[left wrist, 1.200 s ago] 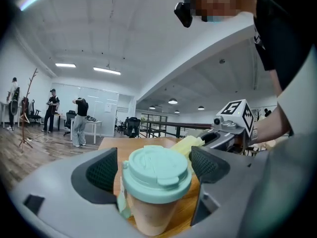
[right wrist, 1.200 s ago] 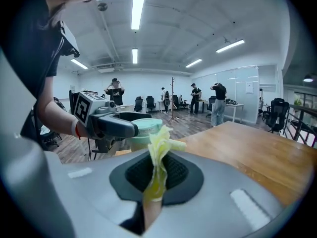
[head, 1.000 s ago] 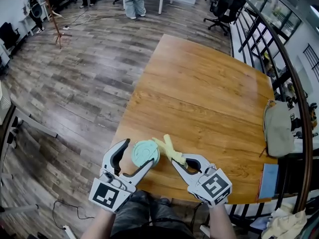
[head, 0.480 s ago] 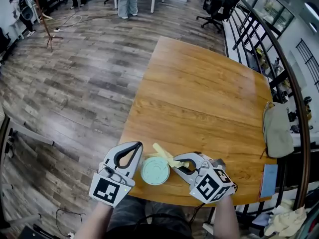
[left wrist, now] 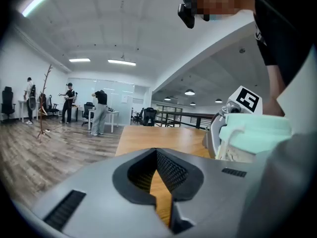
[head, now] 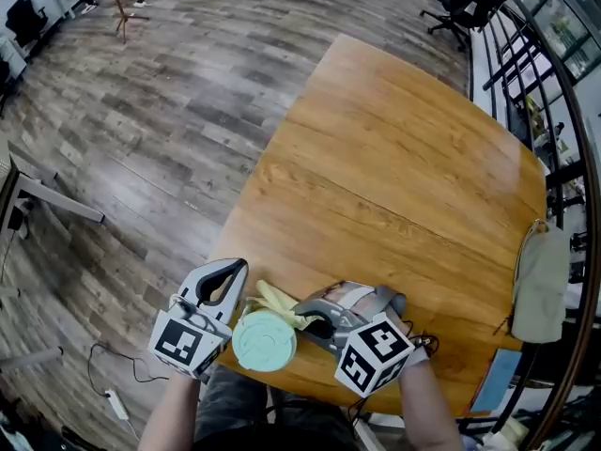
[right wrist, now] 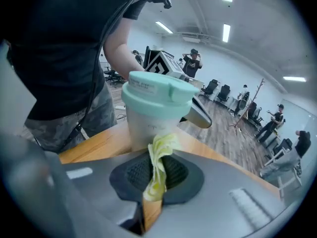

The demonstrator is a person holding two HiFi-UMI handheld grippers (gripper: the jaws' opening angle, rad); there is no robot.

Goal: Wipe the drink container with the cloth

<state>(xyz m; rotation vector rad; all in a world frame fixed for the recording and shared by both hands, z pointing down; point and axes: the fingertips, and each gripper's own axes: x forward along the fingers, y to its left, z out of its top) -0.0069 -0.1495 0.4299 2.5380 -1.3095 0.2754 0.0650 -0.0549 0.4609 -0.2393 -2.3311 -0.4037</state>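
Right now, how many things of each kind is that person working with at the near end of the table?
Grippers: 2, the left gripper with fingers shut on nothing, the right gripper with fingers shut on the cloth
Cup: 1, with a mint lid
Cloth: 1, yellow
Total: 4

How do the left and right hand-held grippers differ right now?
1. Load: the left hand-held gripper is shut on nothing; the right hand-held gripper is shut on the yellow cloth.
2. Aim: the drink container stands straight ahead of the right one, with the cloth reaching its wall; it sits off to the side of the left one, outside its jaws.
Shared: both are closed, at the near edge of the table, beside the container.
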